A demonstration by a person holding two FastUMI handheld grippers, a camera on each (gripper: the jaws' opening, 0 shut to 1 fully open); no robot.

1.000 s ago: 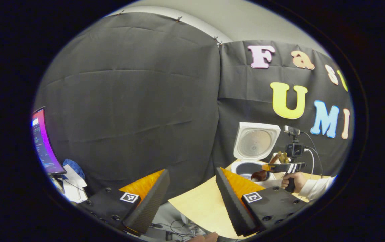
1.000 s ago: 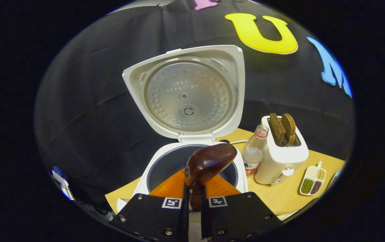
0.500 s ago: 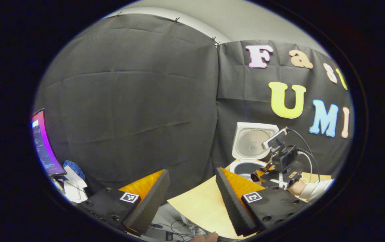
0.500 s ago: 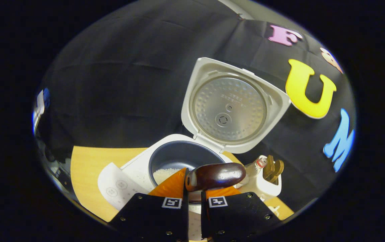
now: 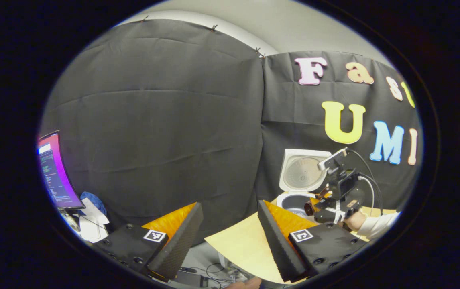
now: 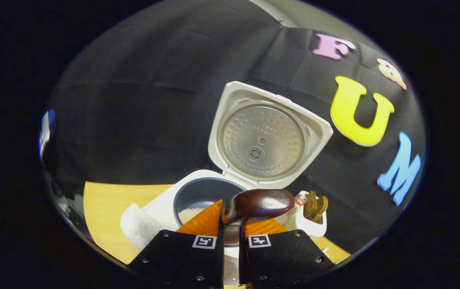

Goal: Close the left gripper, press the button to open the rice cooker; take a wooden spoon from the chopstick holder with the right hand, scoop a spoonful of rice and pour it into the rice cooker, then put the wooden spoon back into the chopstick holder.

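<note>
The white rice cooker (image 6: pixel 161 206) stands with its lid (image 6: pixel 264 136) raised, and white rice lies in its dark inner pot (image 6: pixel 198 198). My right gripper (image 6: pixel 231 218) is shut on the dark wooden spoon (image 6: pixel 260 204), whose bowl is rolled onto its side just in front of the pot's rim. In the left gripper view my left gripper (image 5: pixel 230 214) hangs open off the table's left end with nothing between its fingers. Farther off there, the rice cooker (image 5: pixel 300 188) shows with the right gripper (image 5: pixel 314 206) and the hand holding it in front of it.
A white toaster (image 6: pixel 308 218) with dark bread slices and a small bottle (image 6: pixel 300 198) stand right of the cooker. The wooden table (image 6: pixel 105 212) extends left of the cooker. A lit monitor (image 5: pixel 55 172) and white clutter (image 5: pixel 91 220) sit far left, off the table.
My right gripper has rolled, tipping the spoon bowl from upright onto its side over the pot; rice now shows in the pot. The left gripper has barely moved.
</note>
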